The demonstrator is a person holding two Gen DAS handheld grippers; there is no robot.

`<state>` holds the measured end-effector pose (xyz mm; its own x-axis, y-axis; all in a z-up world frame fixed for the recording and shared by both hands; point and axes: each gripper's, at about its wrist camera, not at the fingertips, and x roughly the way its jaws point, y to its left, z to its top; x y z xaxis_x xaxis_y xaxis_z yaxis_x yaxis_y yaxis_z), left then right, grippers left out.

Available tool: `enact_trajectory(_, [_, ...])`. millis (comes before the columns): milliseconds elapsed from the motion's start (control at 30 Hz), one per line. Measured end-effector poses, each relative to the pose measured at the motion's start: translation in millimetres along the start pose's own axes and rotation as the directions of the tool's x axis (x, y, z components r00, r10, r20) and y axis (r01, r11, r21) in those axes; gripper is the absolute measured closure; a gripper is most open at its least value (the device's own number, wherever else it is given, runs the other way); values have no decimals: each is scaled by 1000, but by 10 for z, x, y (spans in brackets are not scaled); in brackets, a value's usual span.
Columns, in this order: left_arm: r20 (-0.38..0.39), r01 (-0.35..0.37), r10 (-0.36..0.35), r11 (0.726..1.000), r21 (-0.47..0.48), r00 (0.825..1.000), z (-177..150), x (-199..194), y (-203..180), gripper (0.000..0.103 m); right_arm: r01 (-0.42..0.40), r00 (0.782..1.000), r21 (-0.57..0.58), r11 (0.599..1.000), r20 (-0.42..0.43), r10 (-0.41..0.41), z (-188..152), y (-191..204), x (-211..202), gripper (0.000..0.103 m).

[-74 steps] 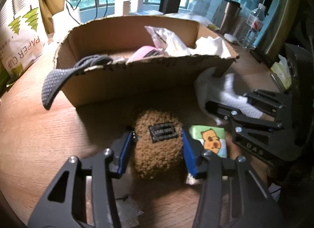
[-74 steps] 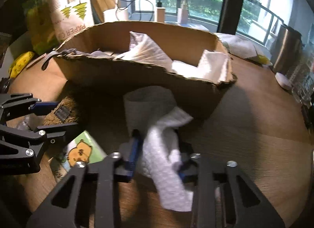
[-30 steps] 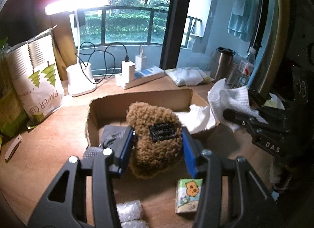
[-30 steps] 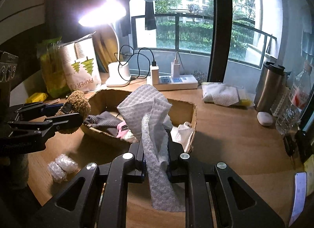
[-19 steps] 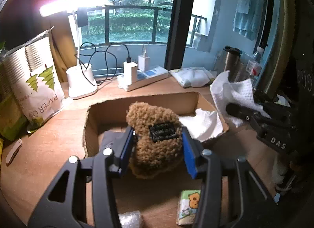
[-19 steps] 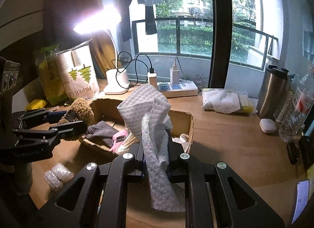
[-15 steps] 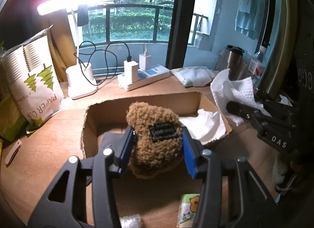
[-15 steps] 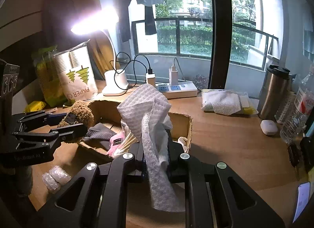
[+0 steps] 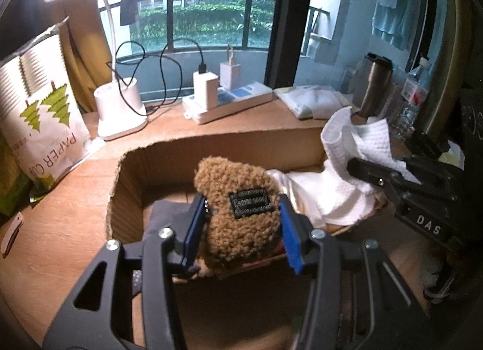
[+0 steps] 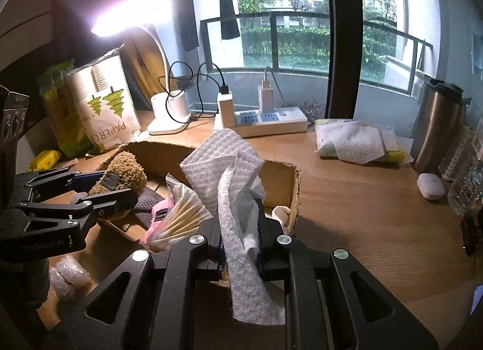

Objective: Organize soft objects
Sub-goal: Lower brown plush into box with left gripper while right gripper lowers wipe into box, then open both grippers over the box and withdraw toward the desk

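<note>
since a moment ago both my claws have carried their loads from the desk (image 10: 362, 199) up over the cardboard box (image 9: 169, 151). my left claw (image 9: 243, 223) pinches the brown plush toy (image 9: 238, 199) above the box's near side; my right claw (image 10: 240, 238) clamps the white waffle cloth (image 10: 232, 181) over its right end. inside lie one dark cloth (image 9: 166, 214), one pink item (image 10: 158, 214), one bag of cotton swabs (image 10: 184, 214) and white paper towel (image 9: 320, 193).

Fuzzy plush toy (image 9: 238, 214), waffle-textured cloth (image 10: 238, 187)
</note>
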<state>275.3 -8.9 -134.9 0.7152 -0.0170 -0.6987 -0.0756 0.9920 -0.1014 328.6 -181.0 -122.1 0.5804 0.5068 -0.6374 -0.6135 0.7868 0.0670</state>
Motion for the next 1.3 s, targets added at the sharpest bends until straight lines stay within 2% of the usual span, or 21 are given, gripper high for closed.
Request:
enact_trajectory(467, [-82,-7,5,1000,-24,997,-47,311,102,54,33,997,-6,999,-68,-34,-64,-12,291,87])
enact_trajectory(533, [-88,0,-2,1000,-23,996,-45,312,92,52,36,997,-7,999,-73,-37,-65,-7,291,84])
enact_trajectory(800, [-68,12,-13,1000,-16,998,-38,179,79,49,31,997,-4,1000,-74,-31,-49,72,222,51])
enact_trajectory(833, [-64,13,-14,1000,-17,998,-40,156,89,48,33,997,-4,999,-71,-33,-47,86,199,50])
enact_trajectory(900, [-52,19,-21,1000,-22,998,-44,96,113,36,41,997,-6,999,-68,-41,-46,110,161,48])
enact_trajectory(933, [-44,26,-27,999,-28,999,-47,62,129,34,47,997,-7,999,-66,-47,-46,127,133,48])
enact_trajectory(1233, [6,51,-50,998,-44,999,-85,-230,228,33,104,994,-3,995,-24,-104,-16,217,-145,45])
enact_trajectory(1300, [15,56,-55,997,-44,998,-109,-293,240,33,115,993,-2,993,-14,-115,-5,238,-211,42])
